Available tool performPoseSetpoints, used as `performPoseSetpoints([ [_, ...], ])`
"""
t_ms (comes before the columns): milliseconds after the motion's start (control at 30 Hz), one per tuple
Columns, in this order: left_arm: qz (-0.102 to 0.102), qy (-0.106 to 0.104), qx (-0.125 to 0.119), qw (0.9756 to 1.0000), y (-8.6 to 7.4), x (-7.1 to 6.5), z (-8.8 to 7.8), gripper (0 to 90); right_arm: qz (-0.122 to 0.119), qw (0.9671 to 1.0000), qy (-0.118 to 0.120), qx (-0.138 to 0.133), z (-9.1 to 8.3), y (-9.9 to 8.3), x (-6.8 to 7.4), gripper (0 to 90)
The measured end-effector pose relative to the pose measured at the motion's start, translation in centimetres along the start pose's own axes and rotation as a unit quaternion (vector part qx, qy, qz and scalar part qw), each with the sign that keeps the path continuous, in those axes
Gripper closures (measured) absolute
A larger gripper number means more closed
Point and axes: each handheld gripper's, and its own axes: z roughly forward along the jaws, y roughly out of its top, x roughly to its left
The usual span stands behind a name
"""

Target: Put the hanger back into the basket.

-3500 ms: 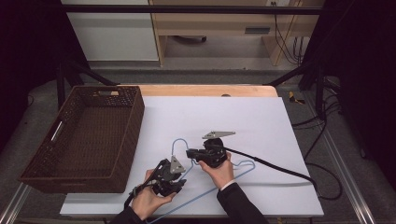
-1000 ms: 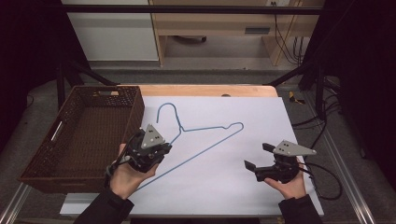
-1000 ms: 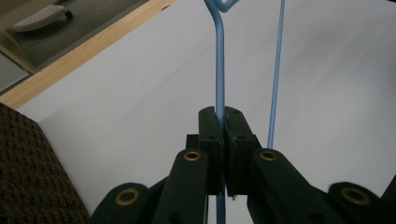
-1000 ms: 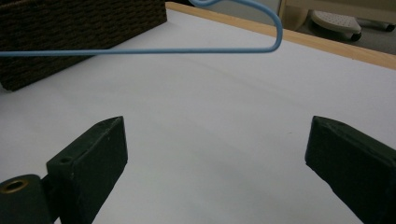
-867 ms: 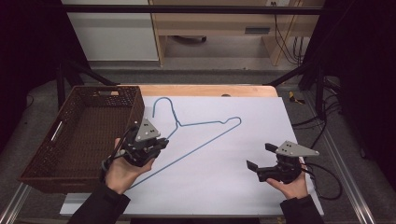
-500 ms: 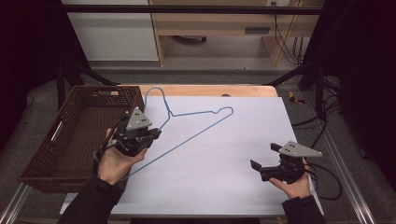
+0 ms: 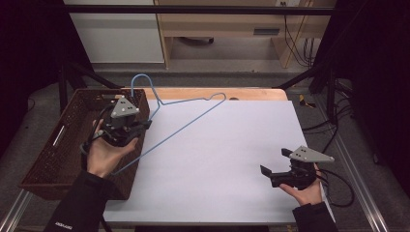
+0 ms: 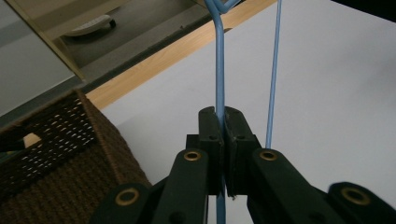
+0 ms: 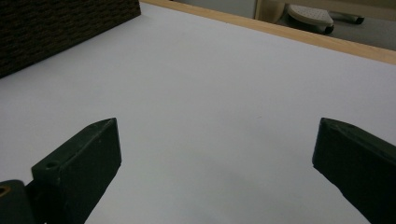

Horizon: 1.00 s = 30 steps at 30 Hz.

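My left claw [image 8: 223, 122] pinches the blue hanger [image 7: 186, 126] above the basket [image 7: 54, 159] – my right claw [image 9: 215, 154] hangs spread over the tabletop [image 7: 232, 159].

Light blue wire hanger [image 7: 186, 123], dark brown woven basket [image 7: 53, 154]. Table [image 7: 232, 145] white on top with a light wood edge. Both grippers black, grey plates on top: left [image 7: 126, 126], right [image 7: 275, 169].
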Motion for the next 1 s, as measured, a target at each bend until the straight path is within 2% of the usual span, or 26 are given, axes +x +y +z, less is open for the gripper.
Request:
performPoseSetpoints([
  [133, -0.002, 0.013, 0.006, 0.9999, -0.1, 1.6, -0.5, 87.4, 0.0, 1.0, -0.001, 0.0, 0.0, 0.0, 0.0, 1.7],
  [167, -0.002, 0.013, 0.006, 0.9999, -0.1, 1.6, -0.5, 87.4, 0.0, 1.0, -0.001, 0.0, 0.0, 0.0, 0.0, 1.7],
  [200, -0.004, 0.019, 0.011, 0.9997, -0.2, 2.3, -0.7, 87.4, 0.0, 1.0, 0.0, 0.002, 0.0, 0.0, 0.0, 1.7],
  [300, -0.007, 0.025, 0.015, 0.9996, -0.4, 3.0, -1.0, 87.4, 0.0, 1.0, 0.0, 0.001, 0.0, 0.0, 0.0, 1.8],
  [467, -0.028, 0.025, 0.009, 0.9993, -0.8, 4.8, -1.8, 87.4, 0.0, 1.0, -0.001, 0.002, 0.0, 0.0, 0.0, 1.8],
  [533, -0.034, 0.031, 0.011, 0.9989, -1.0, 5.5, -2.2, 87.4, 0.0, 1.0, 0.0, 0.001, 0.0, 0.0, 0.0, 1.8],
  [600, -0.044, 0.033, 0.01, 0.9985, -1.1, 6.0, -2.4, 87.3, 0.0, 1.0, -0.001, 0.0, 0.0, 0.0, 0.0, 1.9],
  [667, -0.05, 0.046, 0.012, 0.9976, -1.5, 7.0, -2.8, 87.3, 0.001, 1.0, -0.001, 0.001, 0.0, 0.0, 0.0, 1.9],
  [700, -0.05, 0.046, 0.012, 0.9976, -1.5, 7.0, -2.8, 87.4, 0.001, 1.0, -0.001, 0.001, 0.0, 0.0, 0.0, 1.9],
  [733, -0.056, 0.056, 0.01, 0.9968, -1.8, 7.7, -3.0, 87.3, 0.001, 1.0, -0.002, 0.001, 0.0, 0.0, 0.0, 1.9],
  [867, -0.062, 0.068, 0.008, 0.9957, -2.4, 8.6, -3.4, 87.3, 0.001, 1.0, -0.001, 0.001, 0.0, 0.0, 0.0, 1.9],
  [933, -0.071, 0.078, 0.01, 0.9944, -3.0, 9.5, -3.8, 87.3, 0.002, 1.0, -0.002, 0.0, 0.0, 0.0, -0.1, 1.9],
  [1000, -0.079, 0.082, 0.007, 0.9935, -3.4, 9.9, -3.9, 87.3, 0.001, 1.0, -0.002, 0.0, 0.0, 0.0, -0.1, 1.9],
])
